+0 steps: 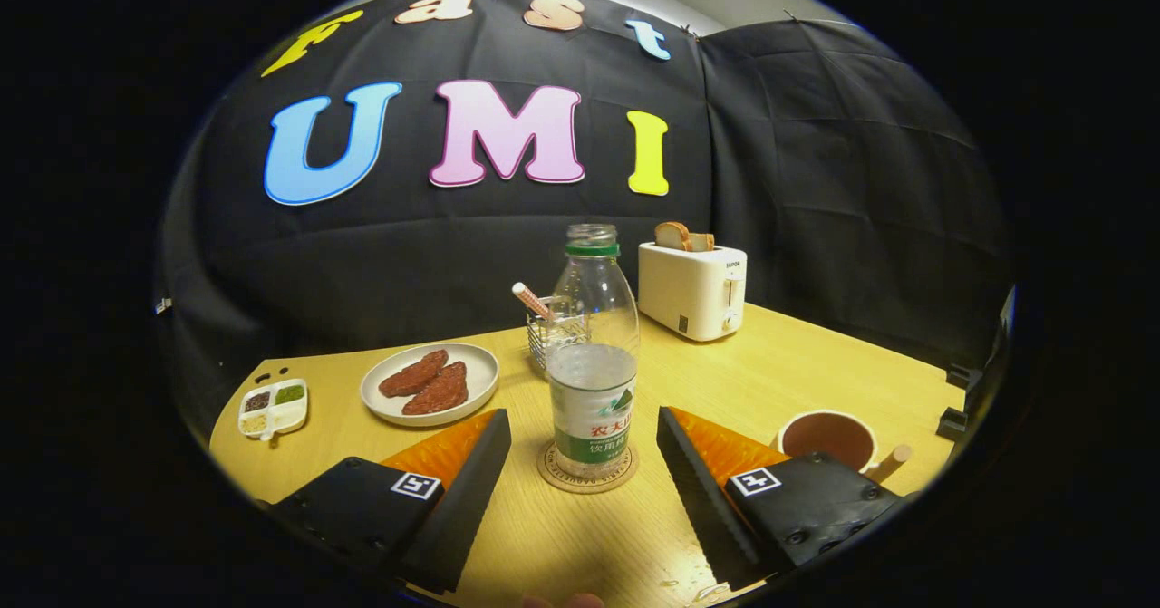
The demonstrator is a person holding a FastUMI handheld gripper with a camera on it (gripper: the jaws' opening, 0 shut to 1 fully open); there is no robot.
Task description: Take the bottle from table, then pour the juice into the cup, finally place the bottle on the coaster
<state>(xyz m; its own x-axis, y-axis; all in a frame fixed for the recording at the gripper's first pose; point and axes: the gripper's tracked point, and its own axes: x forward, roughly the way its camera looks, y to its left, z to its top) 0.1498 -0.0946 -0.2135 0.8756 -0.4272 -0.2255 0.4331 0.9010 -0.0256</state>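
Bottle (pixel 593 354) upright on coaster (pixel 586 472), between spread claw (pixel 584 427) fingers, untouched.

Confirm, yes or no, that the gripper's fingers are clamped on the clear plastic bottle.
No: the gripper is open, its fingers apart from the clear plastic bottle, which stands on the round coaster.

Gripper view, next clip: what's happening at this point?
A handheld gripper is open, its fingers on either side of a clear bottle without touching it. The bottle stands upright on the round coaster, uncapped and partly full. The cup sits beside the right finger on the wooden table. Judging by this layout, the bottle has likely just been set down after pouring.
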